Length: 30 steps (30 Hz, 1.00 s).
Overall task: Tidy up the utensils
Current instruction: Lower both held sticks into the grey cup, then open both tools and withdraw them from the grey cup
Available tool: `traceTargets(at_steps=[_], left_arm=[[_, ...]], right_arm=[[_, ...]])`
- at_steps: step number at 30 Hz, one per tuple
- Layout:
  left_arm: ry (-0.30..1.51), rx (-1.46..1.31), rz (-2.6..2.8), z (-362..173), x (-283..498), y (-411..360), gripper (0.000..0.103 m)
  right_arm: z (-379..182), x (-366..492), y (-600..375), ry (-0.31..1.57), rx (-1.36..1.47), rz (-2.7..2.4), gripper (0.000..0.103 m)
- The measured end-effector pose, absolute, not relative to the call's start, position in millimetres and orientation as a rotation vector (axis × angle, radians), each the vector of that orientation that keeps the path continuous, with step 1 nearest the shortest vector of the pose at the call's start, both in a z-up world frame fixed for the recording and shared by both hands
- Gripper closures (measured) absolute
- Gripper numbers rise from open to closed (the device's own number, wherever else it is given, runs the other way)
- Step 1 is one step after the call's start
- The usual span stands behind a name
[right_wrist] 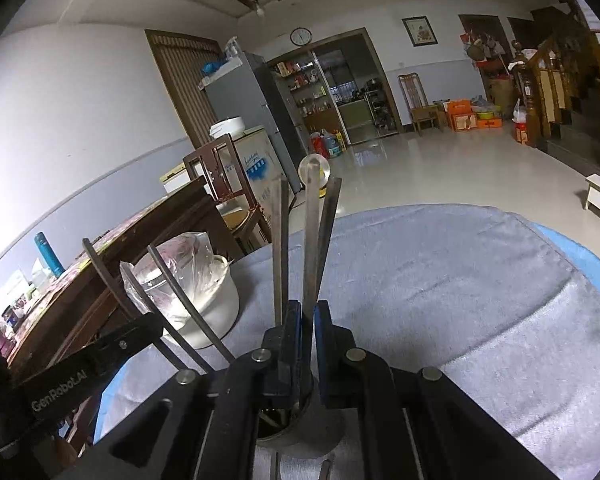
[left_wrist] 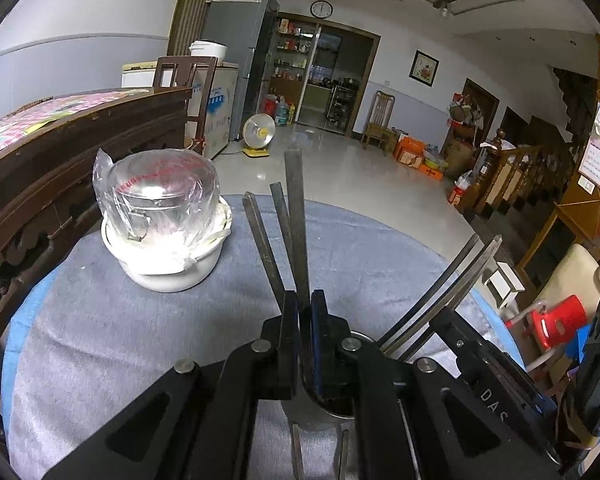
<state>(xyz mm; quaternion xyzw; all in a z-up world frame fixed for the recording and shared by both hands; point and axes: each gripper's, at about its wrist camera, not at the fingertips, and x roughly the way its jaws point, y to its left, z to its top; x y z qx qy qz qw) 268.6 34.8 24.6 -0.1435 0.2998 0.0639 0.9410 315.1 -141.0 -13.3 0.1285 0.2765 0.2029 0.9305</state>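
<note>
A metal utensil holder cup (left_wrist: 320,408) stands on the grey cloth under both grippers; it also shows in the right wrist view (right_wrist: 300,436). My left gripper (left_wrist: 305,300) is shut on a flat metal utensil handle (left_wrist: 296,216) that stands in the cup. Two more handles (left_wrist: 262,240) lean beside it. My right gripper (right_wrist: 309,312) is shut on a round-ended utensil handle (right_wrist: 311,216) in the same cup. Curved handles (left_wrist: 452,280) lean right beside the right gripper's finger (left_wrist: 484,360). The left gripper's finger (right_wrist: 100,356) shows at left in the right wrist view.
A white pot (left_wrist: 168,264) with a plastic-wrapped steel container (left_wrist: 156,196) stands on the cloth at the left; it also shows in the right wrist view (right_wrist: 216,300). A dark wooden table (left_wrist: 60,152) borders the left. A red stool (left_wrist: 556,320) stands right.
</note>
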Motion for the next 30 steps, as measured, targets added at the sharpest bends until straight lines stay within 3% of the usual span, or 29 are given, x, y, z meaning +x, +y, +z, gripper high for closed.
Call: traceTargets(at_steps=[2,3,4,10,11,14,23,30], left_arm=[[0.614,-0.296,0.130,25.7,266.7,35.6,0.096],[0.615,-0.296,0.131,26.2,265.2,36.1,0.096],[0.616,-0.297,0.132,26.3,264.4,36.8,0.096],[0.618,-0.314,0.142,30.6,256.7,45.5,0.095],[0.614,-0.319,0.145,31.9,253.9,47.2,0.090],[0.594,-0.331,0.164,37.6,242.8,54.3,0.059],[0.552,-0.372,0.246,47.9,173.0,90.2,0.028],[0.660,-0.419,0.251,7.4,122.9,103.9,0.025]], right_arm=[[-12.7,314.9,-141.2,0.572,0.262,0.412,0.069],[-12.4,314.0,-142.7,0.571,0.266,0.404,0.035],[-11.9,312.3,-144.8,0.562,0.275,0.399,0.014],[-3.8,304.7,-151.4,0.536,0.264,0.377,0.014],[-2.8,303.7,-152.6,0.535,0.262,0.371,0.014],[1.7,297.1,-160.7,0.527,0.267,0.338,0.014],[27.1,250.9,-203.6,0.514,0.289,0.255,0.013],[-4.8,202.6,-234.4,0.720,0.332,0.271,0.012]])
